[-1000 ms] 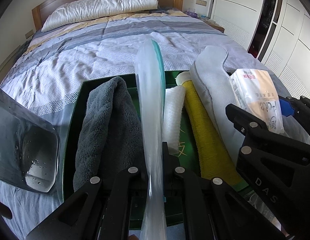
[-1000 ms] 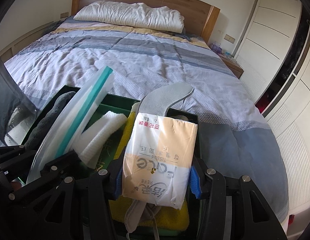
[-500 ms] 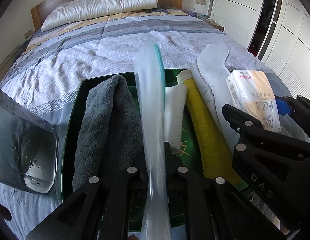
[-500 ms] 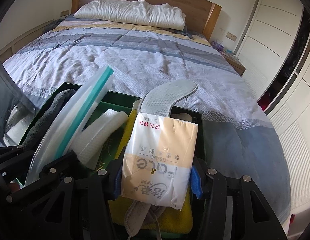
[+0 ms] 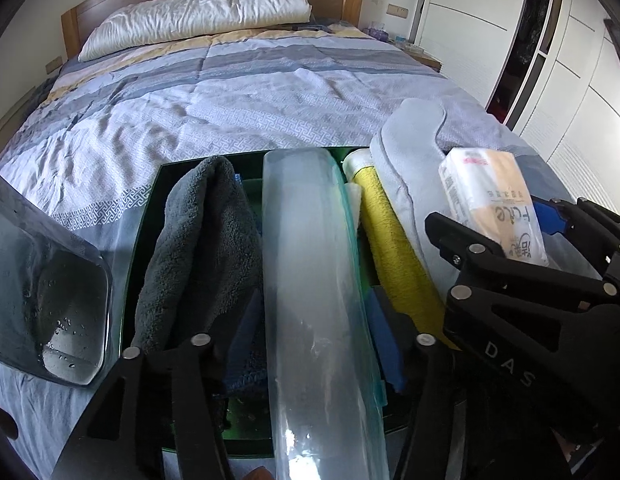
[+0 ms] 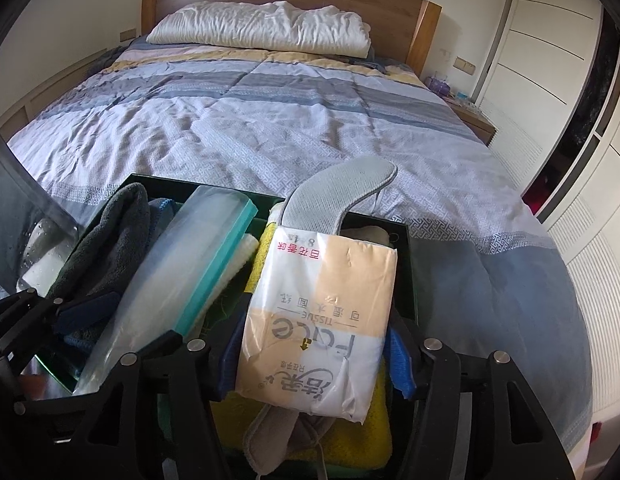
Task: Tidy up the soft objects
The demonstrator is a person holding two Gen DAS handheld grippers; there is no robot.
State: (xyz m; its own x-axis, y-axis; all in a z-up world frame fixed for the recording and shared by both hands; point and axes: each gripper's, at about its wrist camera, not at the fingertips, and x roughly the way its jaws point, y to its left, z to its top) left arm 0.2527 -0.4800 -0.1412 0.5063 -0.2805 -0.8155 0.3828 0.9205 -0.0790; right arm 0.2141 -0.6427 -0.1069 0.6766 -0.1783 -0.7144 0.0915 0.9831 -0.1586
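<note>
- Tissue pack (image 6: 322,320) clamped in the right gripper (image 6: 316,354) above the green tray (image 6: 410,264) on the bed (image 6: 269,120).
- Left gripper (image 5: 314,336), fingers spread, straddles the zip bag (image 5: 314,280) beside the grey towel (image 5: 197,248).

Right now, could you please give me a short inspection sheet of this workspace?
Surface: bed with striped quilt; dark green tray rests on its near end.
Job's things: in the tray, grey towel, white cloth, yellow towel, grey insole; clear zip bag and tissue pack above it.
Clutter: clear container with droplets left of the tray.
Grippers: left gripper has its jaws open either side of the zip bag; right gripper is shut on the tissue pack.
Cables: nothing seen.
Surroundings: white pillow, wooden headboard, white wardrobe doors.
</note>
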